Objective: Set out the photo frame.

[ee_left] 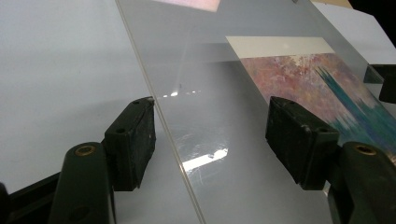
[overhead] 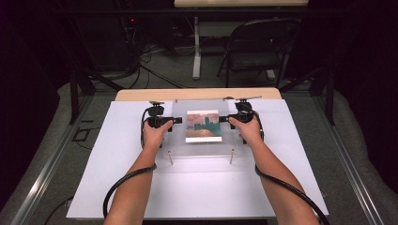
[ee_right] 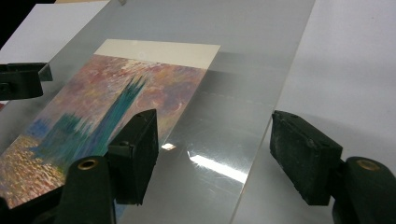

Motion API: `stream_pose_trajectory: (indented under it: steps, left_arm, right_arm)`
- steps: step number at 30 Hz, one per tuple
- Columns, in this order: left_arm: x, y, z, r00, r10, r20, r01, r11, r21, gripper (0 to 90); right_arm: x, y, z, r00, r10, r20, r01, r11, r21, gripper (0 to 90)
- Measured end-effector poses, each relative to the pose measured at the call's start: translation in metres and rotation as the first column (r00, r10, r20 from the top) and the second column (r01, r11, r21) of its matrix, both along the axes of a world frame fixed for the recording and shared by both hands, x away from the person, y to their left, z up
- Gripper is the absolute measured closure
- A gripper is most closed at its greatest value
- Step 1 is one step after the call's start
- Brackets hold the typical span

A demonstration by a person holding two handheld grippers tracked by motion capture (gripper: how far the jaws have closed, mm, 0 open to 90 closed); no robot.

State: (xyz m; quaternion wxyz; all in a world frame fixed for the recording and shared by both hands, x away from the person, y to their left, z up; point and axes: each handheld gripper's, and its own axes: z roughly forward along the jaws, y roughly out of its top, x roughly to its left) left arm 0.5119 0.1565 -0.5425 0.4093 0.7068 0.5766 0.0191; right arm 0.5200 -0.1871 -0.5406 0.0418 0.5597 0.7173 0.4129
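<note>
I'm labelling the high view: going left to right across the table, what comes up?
White board → left gripper → painting under the clear sheet → right gripper → white board again.
</note>
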Motion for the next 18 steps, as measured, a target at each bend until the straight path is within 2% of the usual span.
stream_pose_trajectory:
  steps: [3, 7, 11, 13, 18]
  left_arm:
    - [0.0001, 0.0005, -0.0010, 1.0000, 0.006, -0.002, -0.006, 0.9999, -0.011, 33.5]
    - [0.0004, 0.0014, -0.0009, 0.9999, 0.001, -0.015, -0.001, 0.9998, -0.018, 33.3]
    - [0.0002, 0.0014, -0.0007, 0.9998, 0.001, -0.022, -0.002, 0.9998, -0.021, 33.2]
    - [0.0002, 0.0015, -0.0019, 0.9992, -0.003, -0.041, 0.001, 0.9988, -0.050, 33.5]
    - [0.0001, -0.0007, 0.0001, 0.9989, 0.006, -0.047, -0.008, 0.9994, -0.034, 33.4]
  right_arm:
    - [0.0000, -0.0007, -0.0002, 0.9998, -0.004, -0.018, 0.004, 1.0000, 0.006, 32.2]
    - [0.0006, -0.0004, -0.0023, 0.9993, -0.004, -0.036, 0.005, 0.9992, 0.041, 31.6]
    - [0.0010, 0.0001, -0.0018, 0.9992, -0.001, -0.041, 0.002, 0.9993, 0.036, 31.2]
    - [0.0010, 0.0003, -0.0014, 0.9991, -0.002, -0.042, 0.003, 0.9995, 0.030, 31.2]
    - [0.0004, 0.0015, -0.0011, 0.9994, -0.007, -0.033, 0.008, 0.9997, 0.024, 31.0]
